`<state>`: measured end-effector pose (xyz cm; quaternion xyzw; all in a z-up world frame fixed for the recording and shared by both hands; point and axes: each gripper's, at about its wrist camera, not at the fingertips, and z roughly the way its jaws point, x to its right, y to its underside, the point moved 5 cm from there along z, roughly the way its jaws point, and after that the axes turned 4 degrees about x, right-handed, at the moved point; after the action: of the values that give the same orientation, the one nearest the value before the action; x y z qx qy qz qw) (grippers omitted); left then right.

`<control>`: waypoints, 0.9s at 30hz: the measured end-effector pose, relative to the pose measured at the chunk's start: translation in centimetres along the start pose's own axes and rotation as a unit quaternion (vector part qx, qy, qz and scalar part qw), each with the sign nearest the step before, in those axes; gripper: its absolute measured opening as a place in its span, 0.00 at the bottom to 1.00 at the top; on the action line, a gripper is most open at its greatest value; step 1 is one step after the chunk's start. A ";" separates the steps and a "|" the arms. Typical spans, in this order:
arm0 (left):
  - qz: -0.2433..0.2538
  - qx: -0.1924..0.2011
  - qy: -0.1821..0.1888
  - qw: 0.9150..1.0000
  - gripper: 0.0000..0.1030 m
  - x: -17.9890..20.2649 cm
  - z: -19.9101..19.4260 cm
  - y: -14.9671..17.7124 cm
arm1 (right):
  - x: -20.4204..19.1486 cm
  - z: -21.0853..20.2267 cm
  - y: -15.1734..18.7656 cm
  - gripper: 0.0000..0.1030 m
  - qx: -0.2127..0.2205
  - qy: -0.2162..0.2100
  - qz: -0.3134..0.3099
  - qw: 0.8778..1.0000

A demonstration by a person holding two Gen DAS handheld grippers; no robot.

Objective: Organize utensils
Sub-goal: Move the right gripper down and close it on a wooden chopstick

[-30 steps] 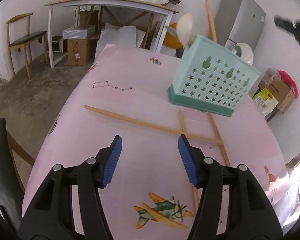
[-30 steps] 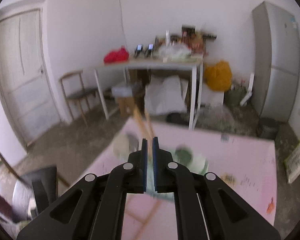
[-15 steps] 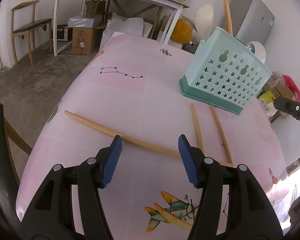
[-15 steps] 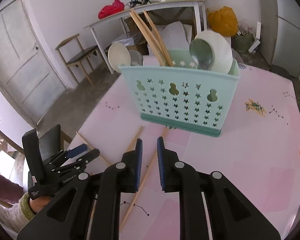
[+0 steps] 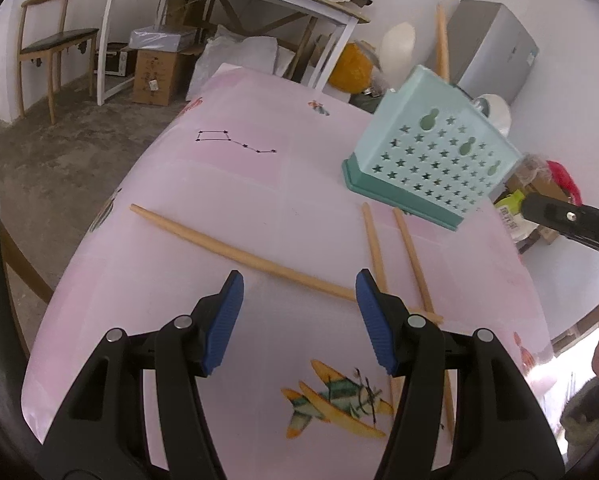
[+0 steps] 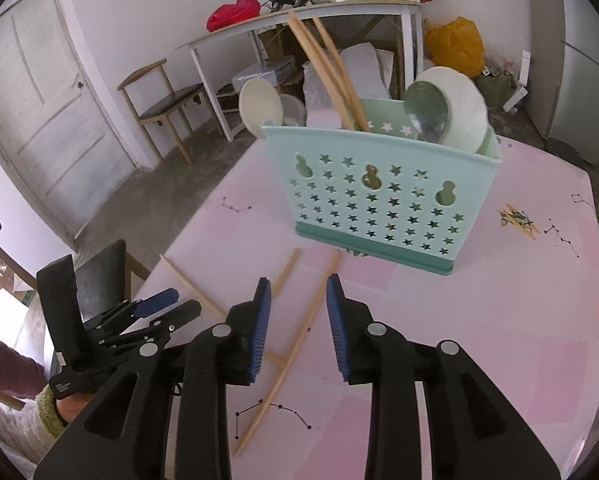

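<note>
- Currently, three chopsticks lie loose on the pink counter (image 6: 499,320), all in front of the caddy (image 6: 379,200), which already holds two chopsticks and several spoons.
- Right tool (image 6: 295,320): jaws opening, nothing between the pads. It points down at the counter. The nearest chopstick (image 6: 295,344) lies directly below and ahead of its tips.
- Long axis of that chopstick: it runs from near the caddy base back toward the right tool, roughly in line with the tool's pointing direction and tilted slightly left. The pads stand on either side of it, so the jaws already straddle the axis.
- Left tool (image 5: 299,320): jaws apart, empty. A second chopstick (image 5: 239,252) lies crosswise just ahead of its tips, spanning the gap.
- Judgement: each tool is near one chopstick. The right tool is better aligned, since closing would pinch across the shaft.
- The third chopstick (image 5: 373,248) lies between the other two, beside the left tool's right finger.
</note>
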<state>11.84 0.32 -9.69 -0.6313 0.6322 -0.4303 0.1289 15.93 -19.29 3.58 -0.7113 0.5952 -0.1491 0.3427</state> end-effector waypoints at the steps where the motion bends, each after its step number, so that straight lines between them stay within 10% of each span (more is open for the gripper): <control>1: 0.003 0.001 0.004 1.000 0.54 0.2 -0.3 0.2 | -0.3 0.1 0.0 0.29 -0.001 -0.001 -0.004 1.000; 13: 0.027 -0.014 0.010 0.999 0.54 -0.3 -3.7 2.6 | -6.2 4.7 -0.2 0.32 -0.058 -0.077 -0.111 0.989; 27: 0.025 -0.032 0.002 0.999 0.53 -1.9 -5.5 4.0 | -15.1 14.9 0.2 0.32 -0.151 -0.167 -0.257 0.940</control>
<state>5.48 3.52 -9.96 -0.6180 0.6619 -0.4074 0.1184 21.30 -0.36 -4.34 -0.8982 0.3417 -0.0197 0.2759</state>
